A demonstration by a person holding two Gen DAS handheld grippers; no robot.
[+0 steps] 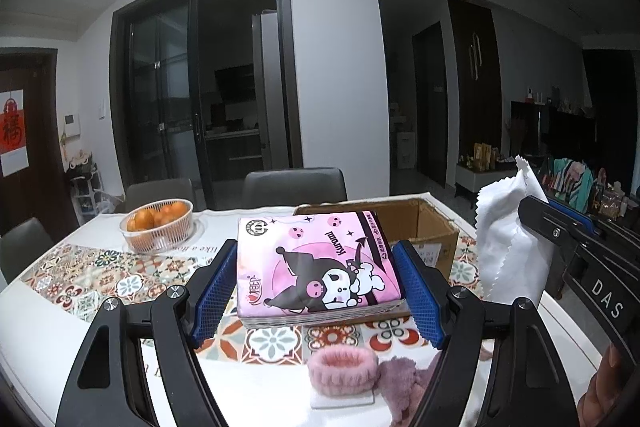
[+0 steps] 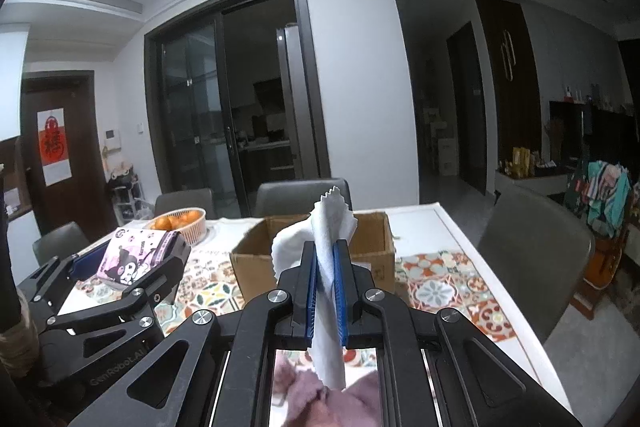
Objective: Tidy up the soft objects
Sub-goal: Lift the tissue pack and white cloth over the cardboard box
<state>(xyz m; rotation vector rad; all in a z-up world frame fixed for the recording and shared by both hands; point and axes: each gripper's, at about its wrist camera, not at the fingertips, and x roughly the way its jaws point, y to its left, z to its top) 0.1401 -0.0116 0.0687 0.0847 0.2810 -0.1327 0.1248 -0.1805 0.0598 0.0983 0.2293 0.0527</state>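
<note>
My left gripper (image 1: pixel 318 259) is shut on a pink cartoon-printed tissue pack (image 1: pixel 312 267), its blue pads pressing the pack's two sides, held above the table. That pack (image 2: pixel 134 259) also shows at the left of the right wrist view. My right gripper (image 2: pixel 325 247) is shut on a white cloth (image 2: pixel 326 267) with zigzag edges, which sticks up above the pads and hangs below them. The same white cloth (image 1: pixel 504 239) appears at the right in the left wrist view. An open cardboard box (image 2: pixel 316 259) stands on the table behind both. A pink fluffy band (image 1: pixel 342 373) and a mauve plush cloth (image 1: pixel 404 383) lie below.
A white basket of oranges (image 1: pixel 158 229) stands at the table's far left. The table (image 1: pixel 40 331) carries a patterned tile-print runner. Grey chairs (image 1: pixel 294 187) stand along the far side and another chair (image 2: pixel 536 259) at the right end.
</note>
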